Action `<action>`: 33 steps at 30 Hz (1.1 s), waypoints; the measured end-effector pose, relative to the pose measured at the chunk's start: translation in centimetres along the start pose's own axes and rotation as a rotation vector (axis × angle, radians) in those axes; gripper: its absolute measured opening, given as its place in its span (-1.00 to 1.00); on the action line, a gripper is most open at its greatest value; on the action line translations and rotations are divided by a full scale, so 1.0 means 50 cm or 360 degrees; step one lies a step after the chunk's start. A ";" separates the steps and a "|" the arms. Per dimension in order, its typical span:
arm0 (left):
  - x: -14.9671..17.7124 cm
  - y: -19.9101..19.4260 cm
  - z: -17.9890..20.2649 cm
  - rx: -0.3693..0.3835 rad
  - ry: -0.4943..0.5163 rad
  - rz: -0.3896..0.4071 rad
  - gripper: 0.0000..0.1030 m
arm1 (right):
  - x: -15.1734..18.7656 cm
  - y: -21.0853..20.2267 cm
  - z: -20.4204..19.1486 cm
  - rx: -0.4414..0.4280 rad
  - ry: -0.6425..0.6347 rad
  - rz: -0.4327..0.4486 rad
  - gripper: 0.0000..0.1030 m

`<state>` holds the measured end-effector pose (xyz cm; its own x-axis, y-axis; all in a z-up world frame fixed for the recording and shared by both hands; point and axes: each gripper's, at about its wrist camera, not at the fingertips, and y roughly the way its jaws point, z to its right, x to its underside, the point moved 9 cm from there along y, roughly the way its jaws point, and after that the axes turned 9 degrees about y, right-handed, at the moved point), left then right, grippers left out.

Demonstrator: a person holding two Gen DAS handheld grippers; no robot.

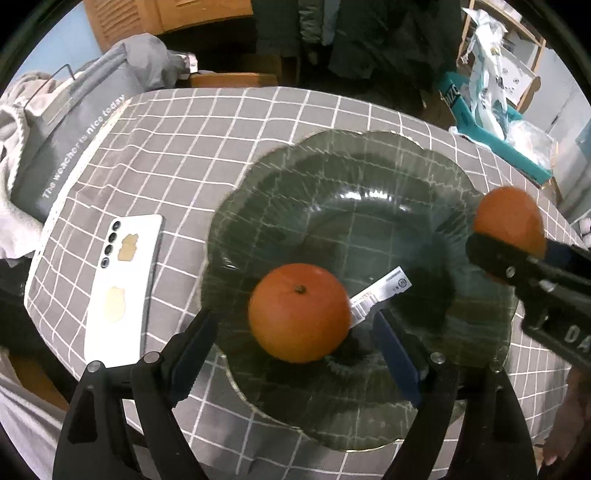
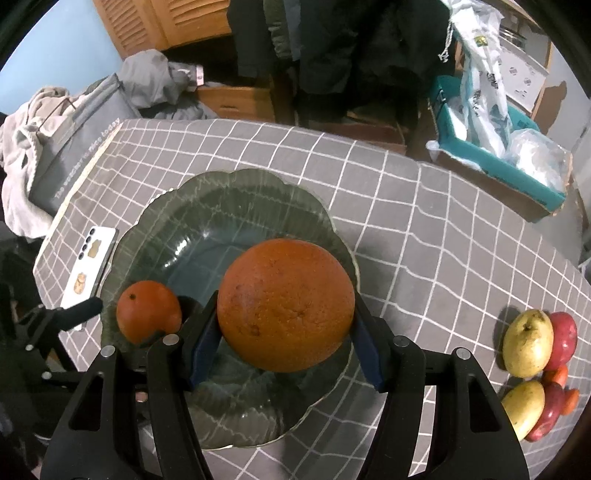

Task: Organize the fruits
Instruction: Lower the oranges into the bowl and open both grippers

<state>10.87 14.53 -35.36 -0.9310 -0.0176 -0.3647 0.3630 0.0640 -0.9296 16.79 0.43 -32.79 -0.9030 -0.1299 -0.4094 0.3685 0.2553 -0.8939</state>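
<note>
My right tongs (image 2: 286, 332) are clamped on the big orange (image 2: 286, 304) over the glass plate (image 2: 236, 199). Left tongs (image 1: 295, 343) spread apart around the smaller orange (image 1: 299, 312) lying in it. Pears and apples (image 2: 535, 369) wait at 3 o'clock on the surface (image 2: 443, 240).

A lived-in home: checked tablecloth (image 2: 424, 236), heaped laundry (image 2: 22, 155), hanging coats (image 2: 332, 40), wooden cabinet (image 2: 166, 22).

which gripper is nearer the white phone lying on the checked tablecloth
Left. The left gripper is open over the glass plate's phone-side edge, beside the white phone; the right gripper, gripping a large orange, is farther across the plate.
</note>
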 end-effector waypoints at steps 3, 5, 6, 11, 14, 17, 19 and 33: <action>-0.004 -0.005 -0.010 -0.0018 -0.0014 0.0016 0.69 | 0.005 0.006 -0.005 -0.0001 -0.0007 -0.0020 0.26; -0.003 -0.007 -0.014 -0.0022 -0.0023 0.0020 0.69 | 0.008 0.009 -0.006 0.0000 -0.0011 -0.0031 0.26; -0.003 -0.008 -0.015 -0.0024 -0.0026 0.0020 0.69 | 0.010 0.012 -0.006 0.0004 -0.0011 -0.0039 0.27; -0.003 -0.013 -0.020 -0.0038 -0.0024 0.0028 0.69 | 0.019 0.024 -0.004 0.0014 -0.0004 -0.0087 0.28; -0.004 -0.016 -0.018 -0.0049 -0.0018 0.0032 0.69 | 0.028 0.034 -0.002 0.0022 0.0003 -0.0116 0.28; -0.005 -0.022 -0.019 -0.0049 -0.0019 0.0041 0.69 | 0.026 0.031 -0.003 0.0022 0.0000 -0.0102 0.30; -0.007 -0.026 -0.020 -0.0047 -0.0022 0.0048 0.69 | 0.017 0.021 -0.005 0.0010 0.0004 -0.0063 0.39; -0.039 -0.091 -0.008 -0.0004 -0.0039 0.0180 0.69 | -0.037 -0.078 0.007 0.0022 0.0038 0.0172 0.51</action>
<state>11.02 14.70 -30.39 -0.8828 -0.0344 -0.4686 0.4656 0.0693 -0.8823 17.11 -0.65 -28.59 -0.8627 -0.0792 -0.4994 0.4672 0.2530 -0.8472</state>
